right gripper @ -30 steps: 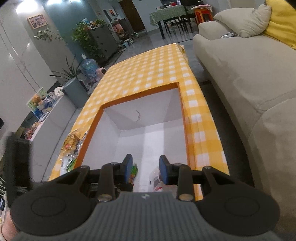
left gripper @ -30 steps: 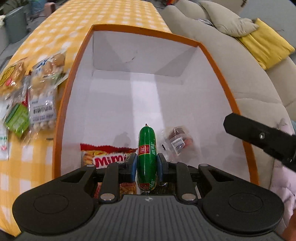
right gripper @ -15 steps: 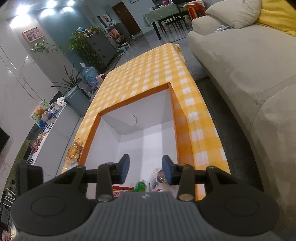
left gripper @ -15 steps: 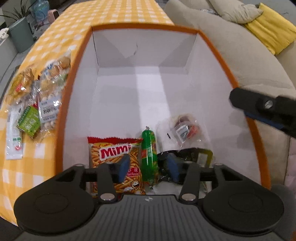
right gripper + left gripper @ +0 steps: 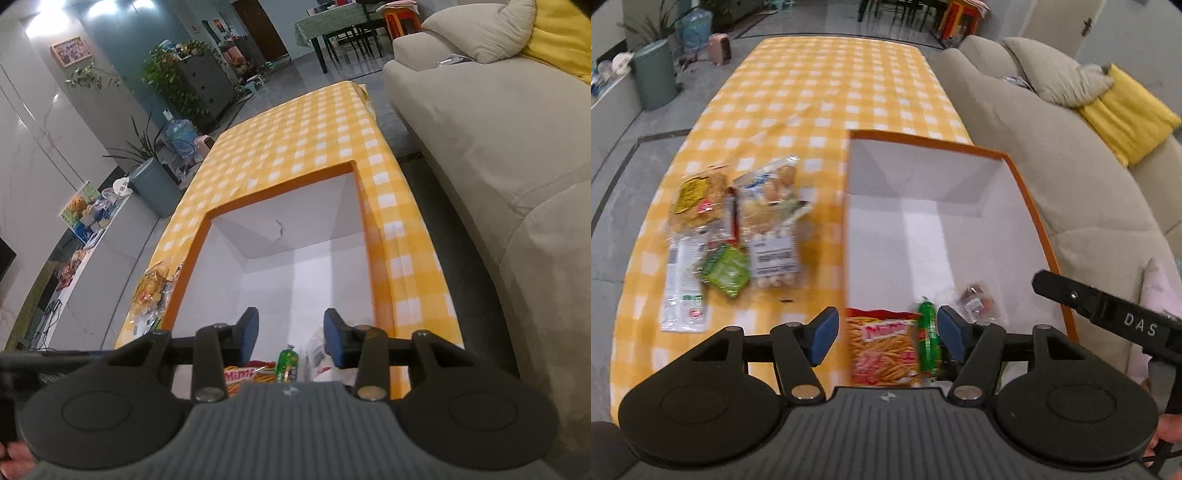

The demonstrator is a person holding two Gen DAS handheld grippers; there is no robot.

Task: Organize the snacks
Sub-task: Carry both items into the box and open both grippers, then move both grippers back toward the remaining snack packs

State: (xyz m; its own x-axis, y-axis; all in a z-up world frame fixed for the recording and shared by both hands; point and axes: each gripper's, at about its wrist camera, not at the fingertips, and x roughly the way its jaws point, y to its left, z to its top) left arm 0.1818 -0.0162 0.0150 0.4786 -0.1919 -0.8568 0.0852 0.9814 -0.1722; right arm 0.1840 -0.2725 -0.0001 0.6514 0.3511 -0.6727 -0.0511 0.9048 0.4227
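Note:
An orange-rimmed white box (image 5: pixel 1027 192) (image 5: pixel 280 186) stands on the yellow checked table. On its floor lie a red Mimi snack bag (image 5: pixel 882 347) (image 5: pixel 240 376), a green sausage stick (image 5: pixel 929 336) (image 5: pixel 288 363) and a clear wrapped snack (image 5: pixel 977 302). My left gripper (image 5: pixel 886 334) hovers above the box's near end, its jaws opening with nothing held between them. My right gripper (image 5: pixel 291 338) hangs open over the same end, nothing between its pads. Several snack packs (image 5: pixel 731 229) lie on the cloth left of the box.
A beige sofa (image 5: pixel 1071 155) (image 5: pixel 498 147) with a yellow cushion (image 5: pixel 1126 114) runs along the table's right side. The table's far half (image 5: pixel 831 85) shows only checked cloth. A grey bin (image 5: pixel 653 74) stands on the floor at far left. The right gripper's arm (image 5: pixel 1108 314) crosses the left wrist view.
My left gripper let go of the green sausage stick, which now lies in the box beside the Mimi bag, then opened wider and rose back. The right gripper opened slightly and stayed put.

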